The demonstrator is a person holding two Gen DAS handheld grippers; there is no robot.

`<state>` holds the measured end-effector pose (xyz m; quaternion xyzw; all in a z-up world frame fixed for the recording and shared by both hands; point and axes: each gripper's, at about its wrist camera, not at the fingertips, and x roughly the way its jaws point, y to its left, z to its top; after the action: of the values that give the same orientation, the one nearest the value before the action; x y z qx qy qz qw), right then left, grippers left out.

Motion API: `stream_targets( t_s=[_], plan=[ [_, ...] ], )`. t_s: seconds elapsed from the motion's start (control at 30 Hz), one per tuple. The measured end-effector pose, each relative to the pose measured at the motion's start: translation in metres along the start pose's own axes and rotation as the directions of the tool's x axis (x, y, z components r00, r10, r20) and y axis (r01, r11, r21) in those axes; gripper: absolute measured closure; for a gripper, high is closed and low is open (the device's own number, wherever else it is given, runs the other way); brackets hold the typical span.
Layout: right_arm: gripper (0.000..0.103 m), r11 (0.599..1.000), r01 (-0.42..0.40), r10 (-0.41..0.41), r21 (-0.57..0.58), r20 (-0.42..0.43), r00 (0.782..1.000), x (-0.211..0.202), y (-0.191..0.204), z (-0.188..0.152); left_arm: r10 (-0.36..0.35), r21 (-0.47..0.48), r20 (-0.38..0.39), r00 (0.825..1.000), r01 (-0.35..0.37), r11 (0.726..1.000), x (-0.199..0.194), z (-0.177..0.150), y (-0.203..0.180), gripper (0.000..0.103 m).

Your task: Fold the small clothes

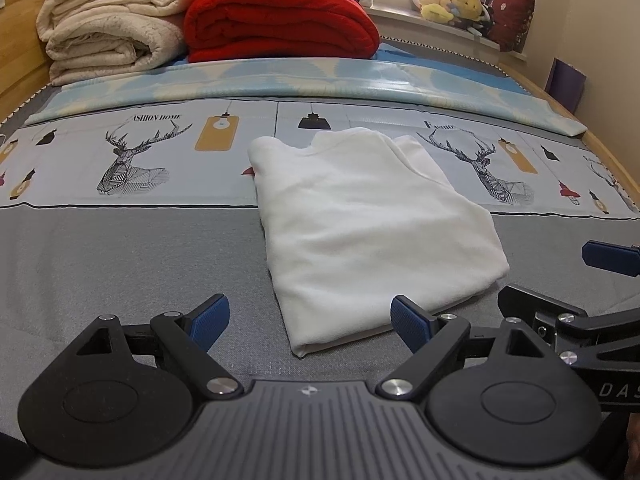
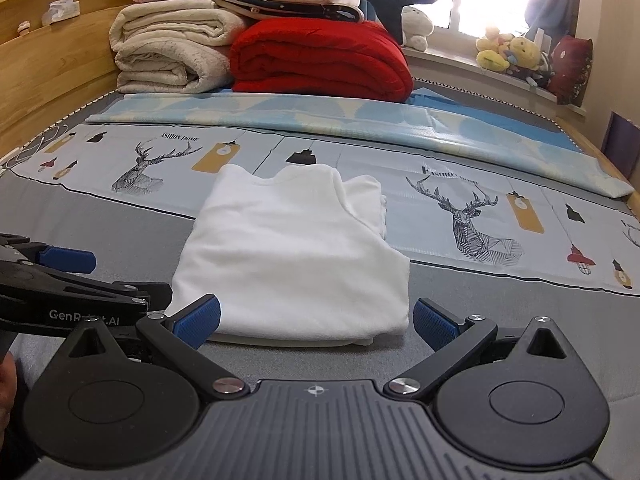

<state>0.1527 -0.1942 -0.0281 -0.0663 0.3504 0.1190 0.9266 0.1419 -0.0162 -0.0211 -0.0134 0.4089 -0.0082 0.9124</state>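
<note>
A small white garment (image 1: 368, 220) lies folded into a neat rectangle on the grey bed cover (image 1: 120, 264); it also shows in the right wrist view (image 2: 296, 256). My left gripper (image 1: 310, 322) is open and empty, just in front of the garment's near left corner. My right gripper (image 2: 316, 318) is open and empty, its blue pads either side of the garment's near edge. Each gripper shows in the other's view: the right gripper's blue pad (image 1: 610, 258) at the right, the left gripper's blue pad (image 2: 68, 262) at the left.
Folded cream blankets (image 1: 108, 32) and a red quilt (image 1: 280, 24) are stacked at the bed's far end. A light blue patterned cloth (image 1: 304, 80) lies across the bed behind a deer-print sheet (image 1: 136, 160). Soft toys (image 1: 452, 2) sit on the windowsill. A wooden bed frame (image 2: 52, 68) runs along the left.
</note>
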Motion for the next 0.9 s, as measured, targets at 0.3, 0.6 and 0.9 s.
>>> stream_targets(
  t_s=[0.3, 0.6, 0.9],
  plan=[
    [0.001, 1.000, 0.003, -0.003, -0.005, -0.002, 1.000, 0.0004, 0.0000, -0.0002, -0.005, 0.007, 0.005, 1.000, 0.005, 1.000, 0.0000, 0.0000, -0.0012, 0.012],
    [0.001, 1.000, 0.002, -0.002, -0.008, -0.003, 1.000, 0.0000, 0.0006, -0.0008, -0.010, 0.015, 0.012, 1.000, 0.009, 1.000, -0.0007, -0.0001, -0.0026, 0.012],
    [0.001, 1.000, 0.003, -0.003, -0.007, -0.004, 1.000, 0.0000, 0.0014, -0.0007, -0.015, 0.023, 0.017, 1.000, 0.014, 1.000, -0.0006, -0.0006, -0.0044, 0.012]
  ],
)
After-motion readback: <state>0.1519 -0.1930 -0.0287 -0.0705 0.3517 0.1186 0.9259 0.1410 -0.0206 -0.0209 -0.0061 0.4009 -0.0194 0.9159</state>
